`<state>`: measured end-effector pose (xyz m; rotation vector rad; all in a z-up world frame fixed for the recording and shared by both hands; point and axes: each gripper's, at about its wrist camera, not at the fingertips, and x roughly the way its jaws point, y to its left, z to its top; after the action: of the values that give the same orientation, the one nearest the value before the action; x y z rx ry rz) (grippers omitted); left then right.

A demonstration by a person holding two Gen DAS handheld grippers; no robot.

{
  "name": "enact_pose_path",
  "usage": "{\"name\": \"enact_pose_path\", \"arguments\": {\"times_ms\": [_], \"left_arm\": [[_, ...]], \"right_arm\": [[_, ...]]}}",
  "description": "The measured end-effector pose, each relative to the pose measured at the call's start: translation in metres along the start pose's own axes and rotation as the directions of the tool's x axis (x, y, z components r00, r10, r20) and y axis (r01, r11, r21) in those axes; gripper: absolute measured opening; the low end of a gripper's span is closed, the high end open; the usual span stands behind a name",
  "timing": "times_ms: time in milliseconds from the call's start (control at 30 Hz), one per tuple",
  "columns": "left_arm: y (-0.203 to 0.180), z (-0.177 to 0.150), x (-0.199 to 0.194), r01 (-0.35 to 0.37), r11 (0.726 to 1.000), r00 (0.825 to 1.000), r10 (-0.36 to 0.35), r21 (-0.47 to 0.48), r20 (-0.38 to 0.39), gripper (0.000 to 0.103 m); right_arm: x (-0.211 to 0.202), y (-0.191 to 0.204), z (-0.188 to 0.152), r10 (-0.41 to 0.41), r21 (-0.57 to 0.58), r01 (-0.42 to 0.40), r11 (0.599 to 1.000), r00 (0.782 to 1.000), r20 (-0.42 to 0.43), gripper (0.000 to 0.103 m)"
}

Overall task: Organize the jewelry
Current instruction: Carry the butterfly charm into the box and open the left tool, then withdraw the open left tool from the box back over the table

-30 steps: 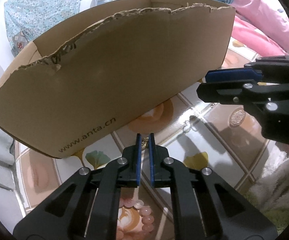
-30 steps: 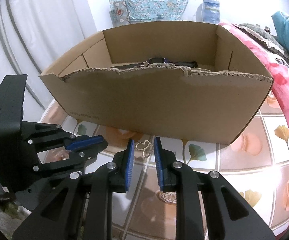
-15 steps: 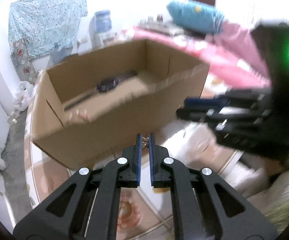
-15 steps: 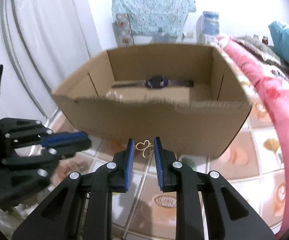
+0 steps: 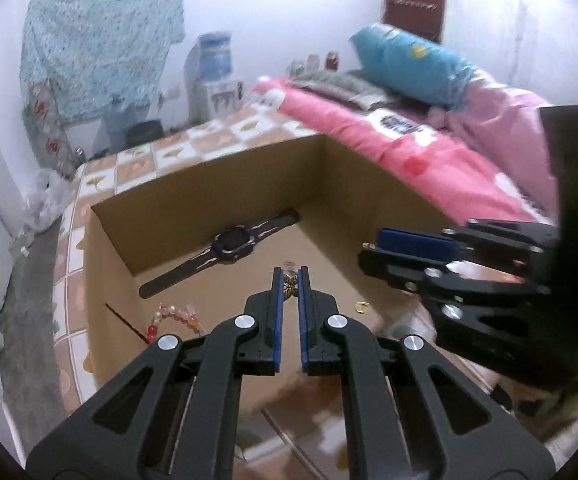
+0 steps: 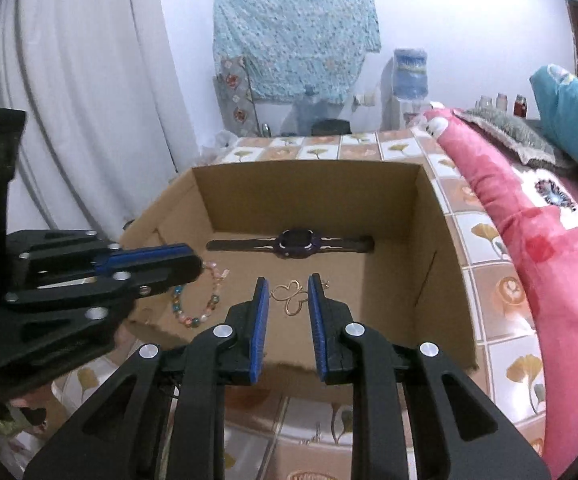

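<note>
White walls, a hanging floral cloth and a pink-covered bed (image 6: pixel 549 264) frame the tiled bench (image 6: pixel 489 280), with the open cardboard box (image 6: pixel 441 248) at its centre.

A second ago both cameras faced the box's outer front wall from low down; now both look over the torn rim and down into it. Both hand-held grippers have risen and come forward with their loads, so the lift looks done and the drop is next.

Going left to right in the right wrist view: the left hand-held gripper (image 6: pixel 193 262) reaches in from the left edge, over the box's left side. Below it a beaded bracelet (image 6: pixel 199 304) already lies on the box floor. At centre, the right hand-held gripper (image 6: pixel 288 294) holds a thin gold butterfly-shaped piece (image 6: pixel 291 298) between narrowly set pads, above the box floor. Behind it, a dark watch (image 6: pixel 295 243) lies along the back wall.

In the left wrist view the left hand-held gripper is nearly closed, pinching a small bronze-coloured ornament (image 5: pixel 290 285) at its tips, over the box interior.

Both pieces seem placed for release into the box; opening should drop them beside the bracelet.
</note>
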<state>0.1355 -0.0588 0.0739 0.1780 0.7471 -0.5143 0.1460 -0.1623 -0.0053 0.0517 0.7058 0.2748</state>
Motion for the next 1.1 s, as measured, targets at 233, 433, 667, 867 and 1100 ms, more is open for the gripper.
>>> {"name": "enact_pose_path", "arguments": {"times_ms": [233,433,667,867,1100], "left_arm": [[0.012,0.009,0.026,-0.010,0.996,1.000,0.008,-0.087,-0.028,0.007],[0.010,0.004,0.034,-0.043,0.996,0.998,0.039,-0.082,-0.048,0.019],[0.010,0.001,0.029,-0.065,0.992,0.997,0.060,-0.105,-0.045,0.030],[0.009,0.000,0.018,-0.080,0.991,0.997,0.078,-0.106,-0.028,0.037],[0.007,-0.002,0.004,-0.096,0.989,0.995,0.096,-0.112,-0.011,0.047]], "right_arm": [[0.020,-0.005,0.004,0.003,0.032,-0.002,0.999,0.999,-0.046,0.020],[0.021,-0.005,0.001,0.009,0.044,-0.006,0.999,0.998,-0.058,0.021],[0.017,-0.010,-0.002,0.014,0.075,-0.010,0.997,0.998,-0.059,0.027],[0.011,-0.008,-0.003,0.022,0.076,-0.018,0.997,0.999,-0.047,0.030],[-0.001,-0.004,-0.004,0.023,0.073,-0.021,0.997,0.999,-0.027,0.031]]}}
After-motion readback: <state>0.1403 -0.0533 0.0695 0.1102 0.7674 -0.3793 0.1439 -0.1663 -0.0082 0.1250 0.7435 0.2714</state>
